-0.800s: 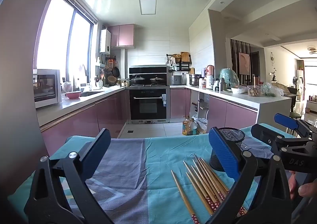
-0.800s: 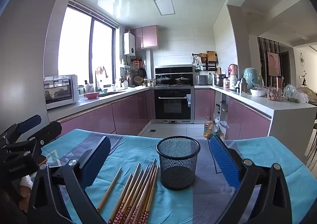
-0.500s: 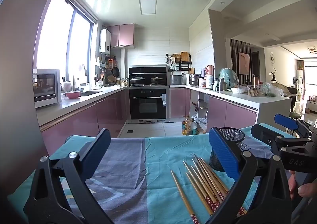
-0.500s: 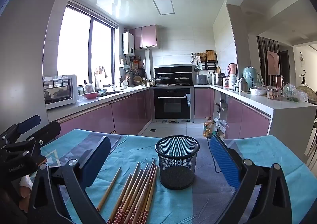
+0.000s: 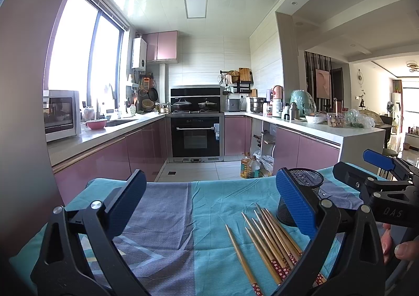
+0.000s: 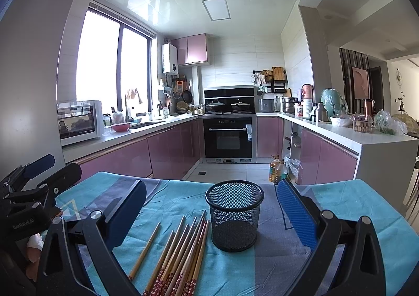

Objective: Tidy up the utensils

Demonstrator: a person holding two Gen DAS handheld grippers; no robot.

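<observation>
Left gripper (image 5: 212, 199): black frame, blue pads, jaws spread wide apart, nothing between them but cloth. Hovers above the table, pointing slightly downward toward the kitchen.

Right gripper (image 6: 212, 206): same build, jaws likewise spread wide, gripping nothing. A fingertip (image 5: 404, 250) of the hand holding it shows at the edge of the left view.

Bamboo chopsticks with red flower-patterned handle ends (image 6: 183, 251): a loose bundle lying flat on the cloth, tips pointing away toward the kitchen. Seen from the right gripper, they lie between its pads, nearer the left one. Seen from the left gripper, they (image 5: 272, 241) lie just inside and partly under its right pad. One stick (image 6: 145, 250) lies apart from the bundle, on the side toward the left gripper.

Black round wire-mesh holder (image 6: 234, 214): upright and empty as far as can be seen, standing just beside the chopstick tips, between the right gripper's pads. From the left gripper it (image 5: 303, 191) sits partly hidden behind the right pad.

Teal and grey patterned tablecloth (image 6: 353, 199): covers the table under all items.
</observation>
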